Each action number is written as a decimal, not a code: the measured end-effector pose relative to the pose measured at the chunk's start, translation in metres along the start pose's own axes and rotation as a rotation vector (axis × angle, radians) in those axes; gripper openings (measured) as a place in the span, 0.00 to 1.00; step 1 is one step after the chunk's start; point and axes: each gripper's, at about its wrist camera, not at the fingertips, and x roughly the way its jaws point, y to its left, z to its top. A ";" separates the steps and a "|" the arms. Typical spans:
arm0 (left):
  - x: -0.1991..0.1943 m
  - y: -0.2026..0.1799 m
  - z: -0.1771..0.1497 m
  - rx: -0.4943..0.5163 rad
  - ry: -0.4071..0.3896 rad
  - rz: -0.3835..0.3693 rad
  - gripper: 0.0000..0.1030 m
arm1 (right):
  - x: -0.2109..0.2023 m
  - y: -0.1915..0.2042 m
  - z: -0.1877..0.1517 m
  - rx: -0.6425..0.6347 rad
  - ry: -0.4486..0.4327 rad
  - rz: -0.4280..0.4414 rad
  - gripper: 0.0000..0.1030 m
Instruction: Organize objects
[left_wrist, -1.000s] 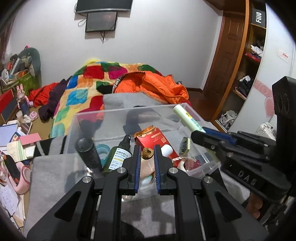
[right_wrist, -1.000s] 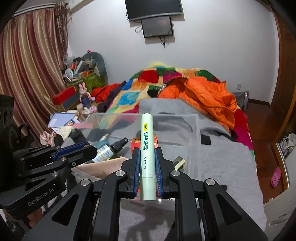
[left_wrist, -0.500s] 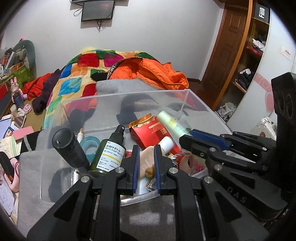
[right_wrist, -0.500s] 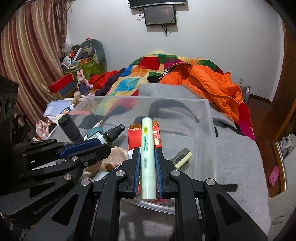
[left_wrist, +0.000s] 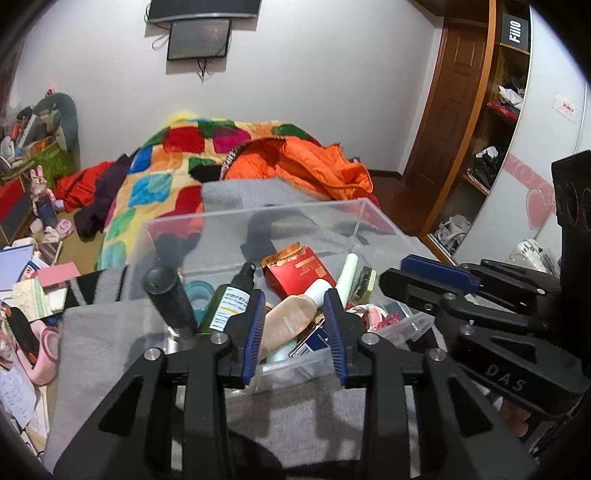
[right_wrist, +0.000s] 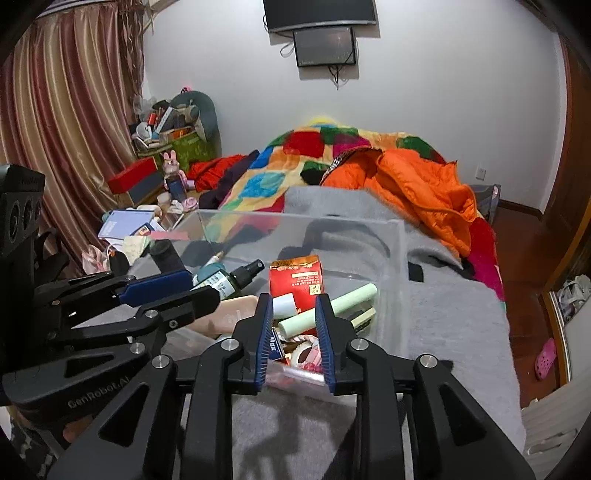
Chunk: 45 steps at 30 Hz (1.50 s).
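As their blue-padded jaws part, the left gripper (left_wrist: 294, 334) and the right gripper (right_wrist: 294, 334) hover side by side above the near edge of a clear plastic bin (left_wrist: 258, 218) set on a grey blanket (right_wrist: 454, 314), and neither one is clamping anything. Between the left gripper's widening pads, a peach-coloured tube with a white cap (left_wrist: 291, 314) is seen lying loose in the bin, free of both pads. A pale green tube (right_wrist: 328, 308) lies slantwise inside the bin beyond the right gripper's fingers, one end hidden behind the right-hand finger and clear of its pads.

Around the two tubes the bin holds a jumble of small goods: a red carton (right_wrist: 295, 278) leaning near the middle, a dark green spray bottle with a black nozzle (left_wrist: 231, 299) to its left, a black cylinder (left_wrist: 170, 295) standing tilted at the left wall, a roll of teal tape (left_wrist: 197, 291) behind the bottle, and a blue-and-white packet (left_wrist: 314, 341) at the front. A smaller clear container with pink and white items (right_wrist: 306, 356) sits at the bin's near right corner.

Beyond the bin, an orange padded jacket (right_wrist: 417, 188) is heaped on a patchwork quilt (left_wrist: 166, 177) of bright squares. A dark screen (right_wrist: 325, 46) hangs on the white wall, striped curtains (right_wrist: 66, 110) fall at the far left, and a wooden door (left_wrist: 447, 103) with open shelving stands at the right.
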 end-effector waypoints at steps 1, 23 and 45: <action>-0.004 -0.001 0.000 0.001 -0.008 0.005 0.36 | -0.006 0.000 -0.001 -0.001 -0.011 -0.001 0.25; -0.069 0.008 -0.052 -0.047 -0.090 0.091 0.94 | -0.061 0.006 -0.045 0.047 -0.096 -0.020 0.82; -0.071 0.012 -0.068 -0.060 -0.068 0.101 0.94 | -0.068 0.012 -0.057 0.042 -0.096 -0.014 0.82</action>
